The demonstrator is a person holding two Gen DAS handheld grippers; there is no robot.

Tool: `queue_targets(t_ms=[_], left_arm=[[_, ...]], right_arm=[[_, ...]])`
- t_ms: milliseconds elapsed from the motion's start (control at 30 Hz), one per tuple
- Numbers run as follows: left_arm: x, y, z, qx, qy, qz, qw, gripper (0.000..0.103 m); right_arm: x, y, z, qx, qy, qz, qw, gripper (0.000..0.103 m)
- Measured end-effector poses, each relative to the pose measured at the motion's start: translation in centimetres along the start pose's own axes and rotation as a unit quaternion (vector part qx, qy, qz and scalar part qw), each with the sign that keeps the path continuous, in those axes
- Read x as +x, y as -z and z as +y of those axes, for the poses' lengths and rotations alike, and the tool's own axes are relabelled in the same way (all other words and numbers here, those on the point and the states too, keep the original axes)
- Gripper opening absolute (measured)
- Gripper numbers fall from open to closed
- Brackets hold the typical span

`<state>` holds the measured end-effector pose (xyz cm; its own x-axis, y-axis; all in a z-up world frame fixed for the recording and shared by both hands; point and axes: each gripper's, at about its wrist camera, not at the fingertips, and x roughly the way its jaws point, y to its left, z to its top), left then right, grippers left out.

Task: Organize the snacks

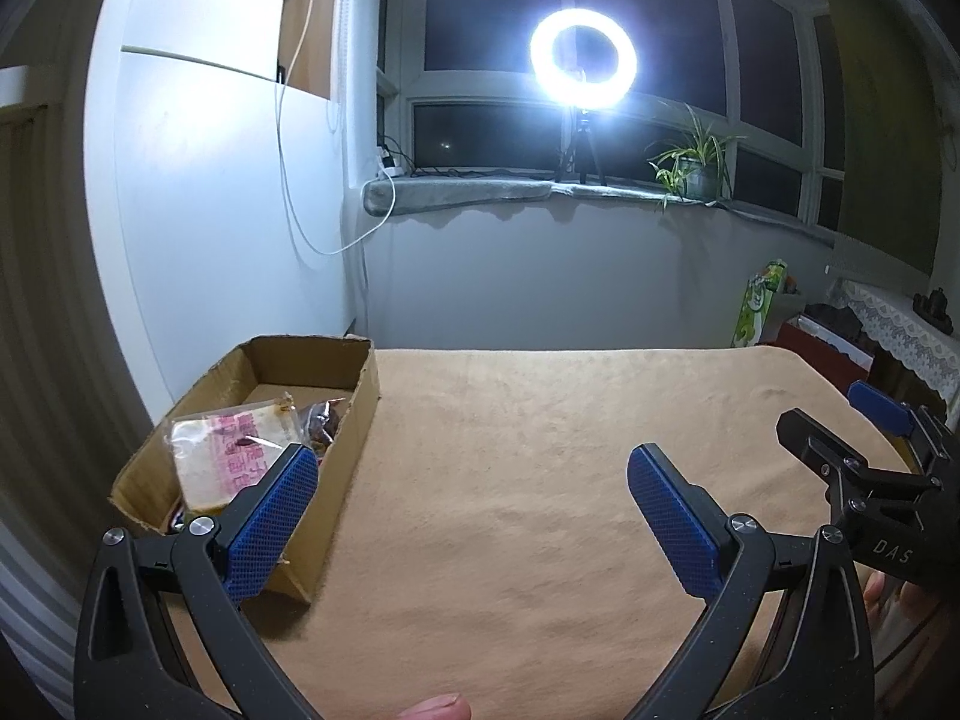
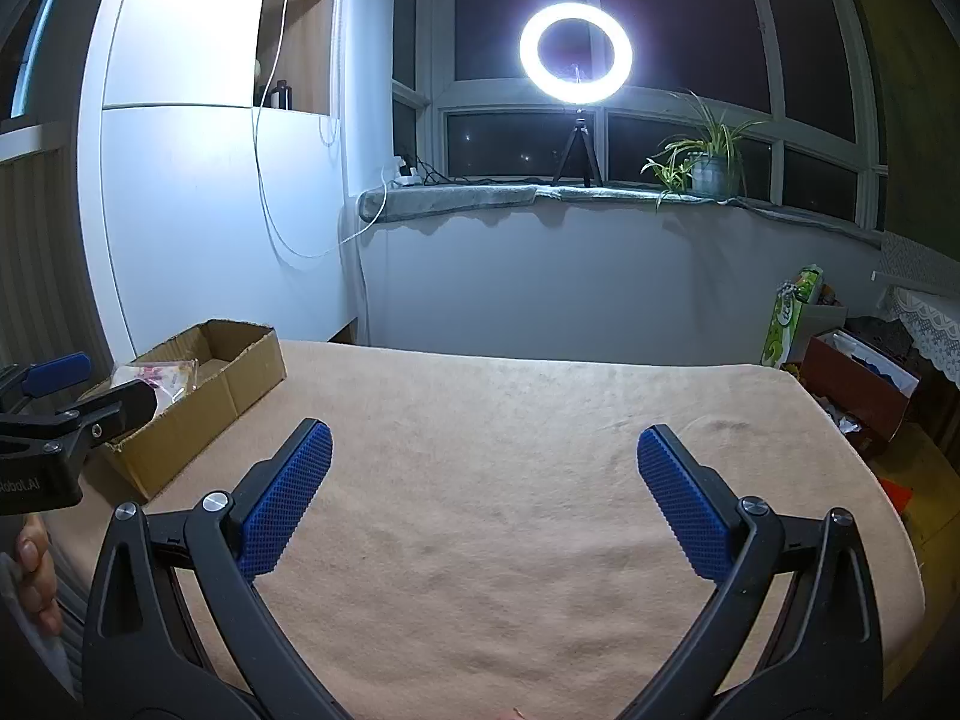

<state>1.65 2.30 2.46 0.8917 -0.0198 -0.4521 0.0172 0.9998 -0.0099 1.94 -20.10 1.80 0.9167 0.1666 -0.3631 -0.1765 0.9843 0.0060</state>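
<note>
An open cardboard box sits at the table's left edge and shows again in the right wrist view as the box. Inside lie a clear snack packet with pink print and a darker packet of reddish snacks. My left gripper hovers open beside the box, its left pad overlapping the box's near corner, nothing between its fingers. My right gripper is open over bare cloth, holding nothing. Each gripper shows at the edge of the other's view.
A tan cloth covers the table. Behind it stand a white wall, a windowsill with a lit ring light on a tripod and a potted plant. Boxes and a green carton crowd the floor at right.
</note>
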Motion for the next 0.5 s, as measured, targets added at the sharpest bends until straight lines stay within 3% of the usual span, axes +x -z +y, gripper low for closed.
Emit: queue_targets(t_ms=[500], left_arm=[[0.1, -0.02, 0.37, -0.003, -0.003, 0.003, 1.0, 0.103]], right_arm=[[0.16, -0.02, 0.01, -0.001, -0.001, 0.0, 1.0, 0.103]])
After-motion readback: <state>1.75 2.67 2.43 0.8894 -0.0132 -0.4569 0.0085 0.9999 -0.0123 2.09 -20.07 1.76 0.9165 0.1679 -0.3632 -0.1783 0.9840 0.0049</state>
